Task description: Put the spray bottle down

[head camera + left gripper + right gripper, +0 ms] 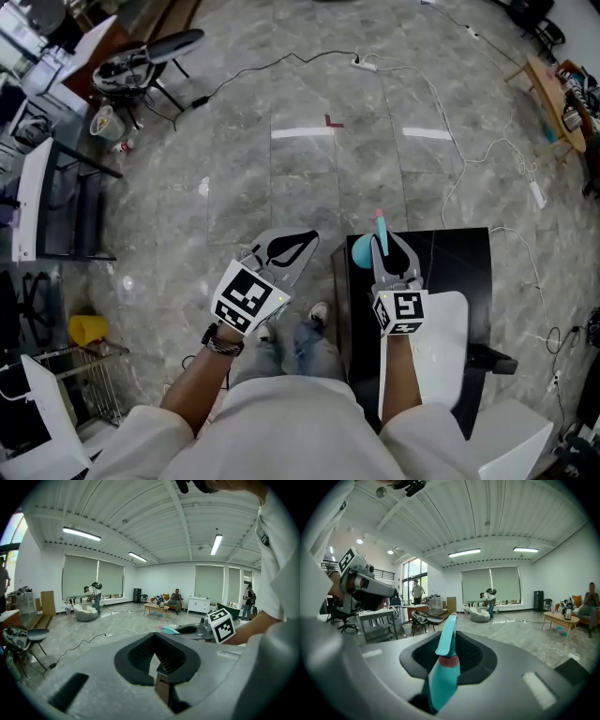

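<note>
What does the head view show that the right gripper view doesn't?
Only the head view shows the black table by the right tongs, the white tape lines on the floor, and the person's shoe. Only the right gripper view shows the ceiling lights, the shaded windows and a person bending over far off. Both show the teal spray bottle clamped in the right tongs, and the left tongs.

The black desk [459, 258] stands directly under the right gripper [386, 246]. Ahead of this gripper, the grey floor [234, 178] carries white tape strips [302, 132] and a power strip [364, 64].
</note>
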The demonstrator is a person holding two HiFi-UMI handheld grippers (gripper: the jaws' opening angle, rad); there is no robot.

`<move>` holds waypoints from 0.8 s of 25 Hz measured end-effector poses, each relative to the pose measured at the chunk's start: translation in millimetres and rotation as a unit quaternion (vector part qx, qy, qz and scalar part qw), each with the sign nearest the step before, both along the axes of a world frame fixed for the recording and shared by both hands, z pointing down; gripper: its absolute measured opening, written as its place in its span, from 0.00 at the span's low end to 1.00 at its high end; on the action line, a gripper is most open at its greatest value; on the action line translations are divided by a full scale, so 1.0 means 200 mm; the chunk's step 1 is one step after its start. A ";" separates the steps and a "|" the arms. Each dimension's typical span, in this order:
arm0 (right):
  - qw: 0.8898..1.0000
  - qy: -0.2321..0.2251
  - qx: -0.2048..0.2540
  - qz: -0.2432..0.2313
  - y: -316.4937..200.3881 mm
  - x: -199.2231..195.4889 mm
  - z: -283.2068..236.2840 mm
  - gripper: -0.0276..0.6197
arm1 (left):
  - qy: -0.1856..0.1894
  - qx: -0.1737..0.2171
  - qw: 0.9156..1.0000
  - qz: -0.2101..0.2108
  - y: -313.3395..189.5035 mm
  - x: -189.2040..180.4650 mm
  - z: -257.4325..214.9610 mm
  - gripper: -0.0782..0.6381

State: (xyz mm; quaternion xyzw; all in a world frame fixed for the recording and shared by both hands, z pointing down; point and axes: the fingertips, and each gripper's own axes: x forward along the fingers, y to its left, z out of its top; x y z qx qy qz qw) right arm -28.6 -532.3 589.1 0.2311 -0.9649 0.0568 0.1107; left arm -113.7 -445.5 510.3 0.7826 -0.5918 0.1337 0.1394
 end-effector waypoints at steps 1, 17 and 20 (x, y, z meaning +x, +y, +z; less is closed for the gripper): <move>1.000 -0.001 0.000 -0.001 0.00 0.00 0.00 0.19 | 0.000 -0.001 1.000 -0.002 0.00 0.00 0.00 0.11; 1.000 0.018 -0.011 -0.014 0.05 0.00 0.04 0.23 | 0.003 -0.009 1.000 -0.017 0.08 -0.06 0.03 0.11; 1.000 0.021 -0.006 -0.006 0.06 0.01 0.04 0.24 | 0.004 -0.006 1.000 -0.019 0.11 -0.07 0.01 0.11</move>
